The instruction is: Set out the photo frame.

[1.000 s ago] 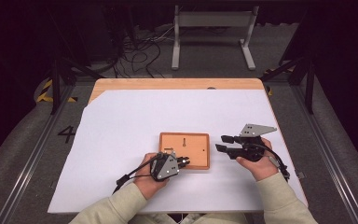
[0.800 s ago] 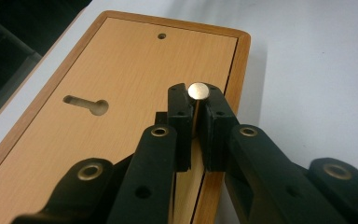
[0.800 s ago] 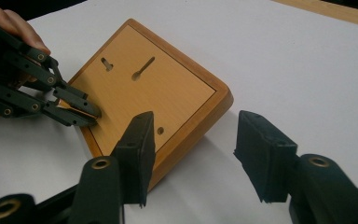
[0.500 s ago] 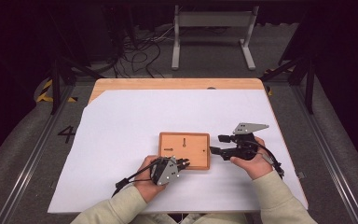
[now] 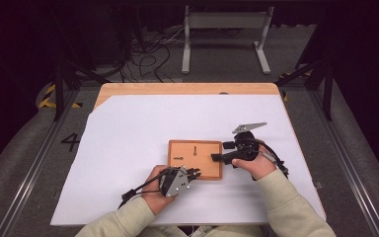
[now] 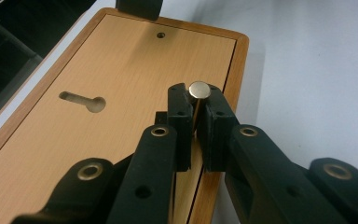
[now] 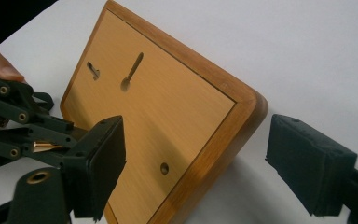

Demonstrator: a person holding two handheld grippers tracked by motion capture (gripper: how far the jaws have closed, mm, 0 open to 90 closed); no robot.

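Note:
A flat wooden board [image 5: 205, 148] with two keyhole slots lies on the white sheet. My left gripper [image 5: 193, 174] rests at its near edge, shut on a brass pin [image 6: 199, 89] with a round head; its pads [image 6: 179, 116] clamp the shaft above the board [image 6: 121, 84]. My right gripper [image 5: 222, 151] reaches in from the right, and its jaws have just been opening. They stand wide on either side of the board's right corner [image 7: 242, 107], without touching it. One pad [image 7: 100, 158] hangs over the wood, the other [image 7: 307, 163] over the sheet. The left gripper [image 7: 28, 135] and its pin [image 7: 42, 147] show at the left.
The white sheet [image 5: 128, 138] covers most of the wooden table [image 5: 177, 89]. Dark floor with cables [image 5: 143, 54] and a metal stand [image 5: 227, 29] lies beyond the far edge. A cable [image 5: 138, 187] trails from the left gripper.
My right gripper has moved left to the board's right edge and its jaws have spread wider. The left gripper and its pin have stayed put.

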